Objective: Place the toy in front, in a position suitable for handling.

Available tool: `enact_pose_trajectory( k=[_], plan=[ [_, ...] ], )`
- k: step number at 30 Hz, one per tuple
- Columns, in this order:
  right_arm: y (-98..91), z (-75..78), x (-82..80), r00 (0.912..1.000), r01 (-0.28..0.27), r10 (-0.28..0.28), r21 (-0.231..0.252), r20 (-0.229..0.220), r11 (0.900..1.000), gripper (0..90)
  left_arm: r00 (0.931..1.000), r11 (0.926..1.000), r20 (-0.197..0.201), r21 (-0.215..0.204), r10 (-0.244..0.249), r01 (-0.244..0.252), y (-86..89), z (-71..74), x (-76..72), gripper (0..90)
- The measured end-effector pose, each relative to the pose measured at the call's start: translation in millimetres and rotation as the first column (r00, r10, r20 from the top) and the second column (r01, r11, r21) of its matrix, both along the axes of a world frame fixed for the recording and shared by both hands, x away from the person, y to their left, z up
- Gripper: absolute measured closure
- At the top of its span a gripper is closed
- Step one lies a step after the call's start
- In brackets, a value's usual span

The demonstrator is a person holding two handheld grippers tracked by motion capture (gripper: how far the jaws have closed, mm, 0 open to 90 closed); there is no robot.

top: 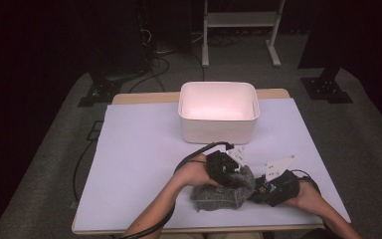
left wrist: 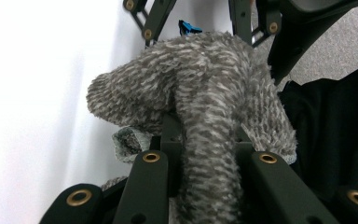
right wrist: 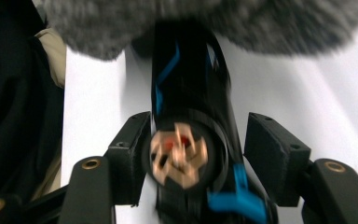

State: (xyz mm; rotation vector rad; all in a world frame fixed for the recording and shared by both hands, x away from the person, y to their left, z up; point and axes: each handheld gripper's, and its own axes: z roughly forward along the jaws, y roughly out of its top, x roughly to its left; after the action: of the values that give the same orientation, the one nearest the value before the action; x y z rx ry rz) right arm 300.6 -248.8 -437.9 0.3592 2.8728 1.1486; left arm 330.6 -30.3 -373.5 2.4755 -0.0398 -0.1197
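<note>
On the table's white sheet [top: 139, 164], near the front edge and well short of the white bin [top: 218, 112], lies a fuzzy grey sock [top: 219, 195]. Left gripper [top: 225, 168] is pinched tight on its fabric. Right gripper [top: 271, 186] sits just beside it, jaws apart and not gripping the black cylinder [right wrist: 191, 116] between them.

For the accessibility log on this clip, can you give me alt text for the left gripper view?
A fuzzy grey sock is pinched between the black tongs of the left gripper and drapes over them. It hangs above a white table cover, with the other gripper's dark linkage just behind it.
</note>
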Motion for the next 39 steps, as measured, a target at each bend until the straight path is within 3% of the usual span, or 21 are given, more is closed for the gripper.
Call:
enact_pose_trajectory(
  k=[1,5,13,19,24,29,37,39],
  plan=[
    [10.0,1.7,2.6,0.9999,-0.013,0.013,-0.018,0.007,0.9998,44.4,1.0,1.0,-0.002,-0.003,-0.001,0.001,0.3,-0.3,0.2,75.2],
    [19.6,3.5,5.6,0.9991,-0.04,0.041,-0.043,0.012,0.9983,54.4,1.0,1.0,-0.001,-0.003,0.007,-0.007,4.9,0.1,1.8,75.3],
    [21.2,5.7,6.3,0.9991,-0.039,0.04,-0.068,0.011,0.997,54.8,0.9988,0.9988,-0.005,0.001,0.048,-0.048,31.7,0.3,2.9,75.2],
    [24.3,6.4,7.6,0.9991,-0.041,0.041,-0.092,0.0,0.9949,53.1,0.9963,0.9952,0.014,0.047,0.085,-0.086,50.2,-2.9,4.5,75.2],
    [32.8,4.2,8.2,0.9987,-0.05,0.05,-0.112,-0.001,0.9924,52.7,0.9971,0.997,-0.006,0.017,0.076,-0.076,48.5,-3.9,3.9,75.2],
    [42.2,5.5,9.7,0.9982,-0.057,0.059,-0.147,0.01,0.9874,54.8,0.998,0.9979,-0.004,0.019,0.063,-0.063,43.8,-1.8,3.2,75.2],
    [47.9,6.0,11.1,0.9982,-0.054,0.057,-0.144,0.018,0.9881,55.2,0.9972,0.9968,0.0,0.031,0.074,-0.074,55.8,1.0,0.9,75.2],
    [54.0,6.3,13.1,0.9974,-0.065,0.069,-0.145,0.024,0.9874,55.2,0.9954,0.9945,0.004,0.042,0.096,-0.096,66.5,3.3,1.6,75.2]
  ],
)
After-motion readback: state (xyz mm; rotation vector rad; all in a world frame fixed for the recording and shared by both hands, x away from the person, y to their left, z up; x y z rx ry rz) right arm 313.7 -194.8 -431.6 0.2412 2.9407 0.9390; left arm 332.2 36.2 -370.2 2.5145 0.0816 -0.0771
